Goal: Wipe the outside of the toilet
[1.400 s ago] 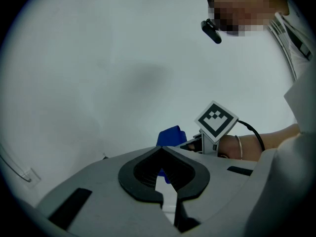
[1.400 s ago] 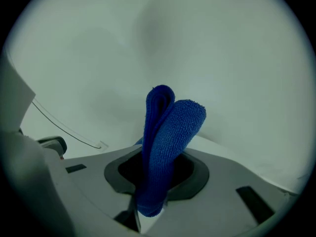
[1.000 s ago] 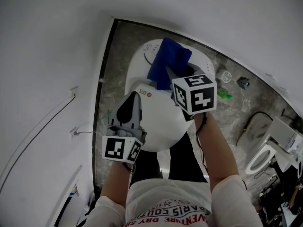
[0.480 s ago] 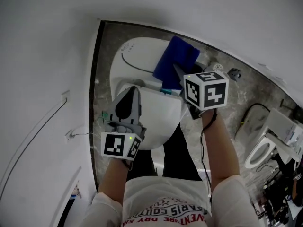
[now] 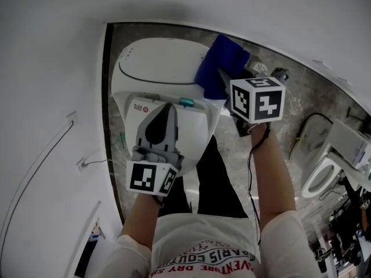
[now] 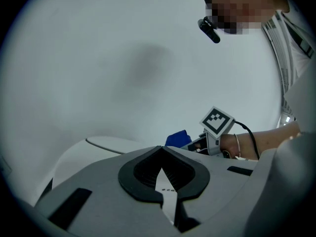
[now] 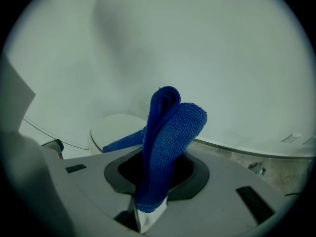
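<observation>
The blue cloth (image 5: pixel 221 62) is pinched by the right hand-held gripper (image 5: pixel 225 79) at two o'clock of the toilet (image 5: pixel 156 68). The left hand-held gripper (image 5: pixel 167 110) is pressed together, empty, above the lid. Wiping seems started; next, the cloth should be pressed along the outer side.

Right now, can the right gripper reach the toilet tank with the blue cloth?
Probably yes. The right gripper, shut on the blue cloth, is at the toilet tank's right edge with nothing between them. The left gripper is over the seat lid, clear of that path.
</observation>
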Demonstrator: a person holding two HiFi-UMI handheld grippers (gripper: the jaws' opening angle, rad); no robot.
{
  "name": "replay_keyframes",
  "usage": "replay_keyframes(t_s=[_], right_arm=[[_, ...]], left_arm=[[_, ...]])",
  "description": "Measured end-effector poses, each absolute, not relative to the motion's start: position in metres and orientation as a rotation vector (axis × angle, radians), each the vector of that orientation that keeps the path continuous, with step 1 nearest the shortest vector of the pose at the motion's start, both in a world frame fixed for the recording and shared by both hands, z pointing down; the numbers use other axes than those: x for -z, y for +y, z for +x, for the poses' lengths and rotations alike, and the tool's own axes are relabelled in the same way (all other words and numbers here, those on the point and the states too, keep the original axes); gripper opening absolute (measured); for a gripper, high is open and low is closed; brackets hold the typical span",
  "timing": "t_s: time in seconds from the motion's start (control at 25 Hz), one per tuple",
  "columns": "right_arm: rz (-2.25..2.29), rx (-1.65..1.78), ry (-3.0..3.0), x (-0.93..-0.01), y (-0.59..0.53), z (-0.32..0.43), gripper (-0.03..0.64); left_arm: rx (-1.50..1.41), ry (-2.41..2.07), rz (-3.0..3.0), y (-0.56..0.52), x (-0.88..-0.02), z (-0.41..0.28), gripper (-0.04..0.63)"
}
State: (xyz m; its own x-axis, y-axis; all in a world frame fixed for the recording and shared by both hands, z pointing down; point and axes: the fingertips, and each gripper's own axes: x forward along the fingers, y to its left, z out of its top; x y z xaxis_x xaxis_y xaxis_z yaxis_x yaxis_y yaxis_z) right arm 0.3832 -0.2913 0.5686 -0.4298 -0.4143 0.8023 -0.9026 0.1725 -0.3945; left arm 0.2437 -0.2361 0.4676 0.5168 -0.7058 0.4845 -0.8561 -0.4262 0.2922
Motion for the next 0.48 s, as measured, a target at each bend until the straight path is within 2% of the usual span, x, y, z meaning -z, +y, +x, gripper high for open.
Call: replay_keyframes(t_s=[0.48], right_arm=[[1.277, -1.133, -1.856, -0.643, -0.225, 0.424, 0.091]], left_arm=[[-0.432, -1.18, 2.281, -0.199, -0.507, 0.297, 0.006]])
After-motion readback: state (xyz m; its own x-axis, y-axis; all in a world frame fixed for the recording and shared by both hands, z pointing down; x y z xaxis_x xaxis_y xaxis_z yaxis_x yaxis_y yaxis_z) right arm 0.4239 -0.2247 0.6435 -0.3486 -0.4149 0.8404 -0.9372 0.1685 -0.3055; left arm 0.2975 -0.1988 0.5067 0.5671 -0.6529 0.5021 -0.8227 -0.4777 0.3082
